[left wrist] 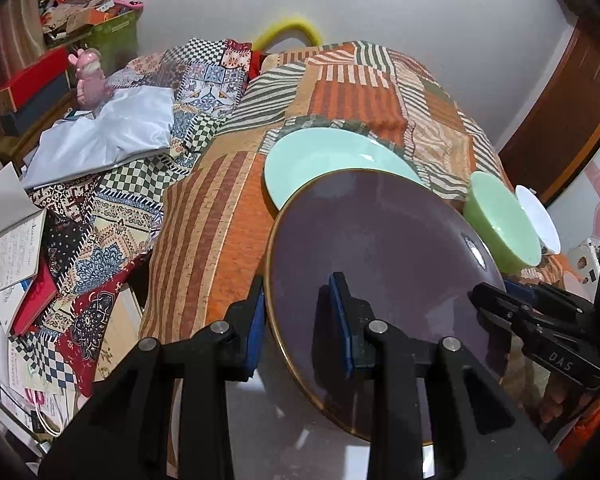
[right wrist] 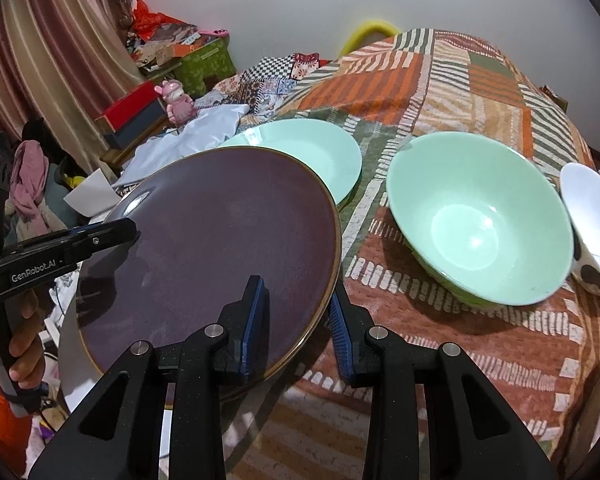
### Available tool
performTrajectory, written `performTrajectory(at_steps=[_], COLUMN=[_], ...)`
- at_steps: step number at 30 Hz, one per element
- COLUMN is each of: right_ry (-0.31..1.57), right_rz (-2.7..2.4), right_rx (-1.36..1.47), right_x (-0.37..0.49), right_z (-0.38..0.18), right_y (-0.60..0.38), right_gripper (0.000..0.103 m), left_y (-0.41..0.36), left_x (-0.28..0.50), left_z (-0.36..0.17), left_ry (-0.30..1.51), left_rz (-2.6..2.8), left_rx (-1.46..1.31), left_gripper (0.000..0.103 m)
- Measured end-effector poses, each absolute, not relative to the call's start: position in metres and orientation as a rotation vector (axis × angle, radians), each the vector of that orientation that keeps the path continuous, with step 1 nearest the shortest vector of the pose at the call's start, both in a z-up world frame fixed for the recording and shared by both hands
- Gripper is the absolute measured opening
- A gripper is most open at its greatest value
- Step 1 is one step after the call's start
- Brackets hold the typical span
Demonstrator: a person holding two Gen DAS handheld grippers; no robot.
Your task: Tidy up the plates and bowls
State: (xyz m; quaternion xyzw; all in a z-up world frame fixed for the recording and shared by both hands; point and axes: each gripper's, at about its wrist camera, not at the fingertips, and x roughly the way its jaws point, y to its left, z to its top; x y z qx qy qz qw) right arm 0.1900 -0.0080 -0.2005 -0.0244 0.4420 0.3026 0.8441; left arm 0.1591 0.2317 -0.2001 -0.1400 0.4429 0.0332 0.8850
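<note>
A dark purple plate with a thin gold rim is held tilted above the patchwork-covered table. My left gripper is shut on its left rim and shows in the right wrist view too. My right gripper is shut on the opposite rim and shows at the right of the left wrist view. Behind the purple plate a mint plate lies flat on the cloth. A green bowl stands to its right, with a white bowl beside it.
A grey shiny round surface lies under the purple plate at the table's near edge. Left of the table are a pale cloth, open books, boxes and a pink figurine. A person's hand holds the left gripper's handle.
</note>
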Motion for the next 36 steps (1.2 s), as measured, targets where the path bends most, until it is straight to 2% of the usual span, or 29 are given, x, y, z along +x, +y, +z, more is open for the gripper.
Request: performTrajectory(at_steps=[21, 36], right_ry=[0.846, 0.828], right_rz=[0.608, 0.576], right_rx=[-0.027, 0.015], right_x=[0.148, 0.120], right_z=[-0.163, -0.165], right_y=[-0.059, -0.108], right_gripper=[0.029, 0.029], left_y=[0.179, 0.125], left_x=[0.111, 0.086], left_z=[-0.158, -0.149], left_ry=[0.861, 0.864], left_rz=[0.025, -0.002], left_rx=[-0.262, -0.244], left_gripper=[0.030, 0.030])
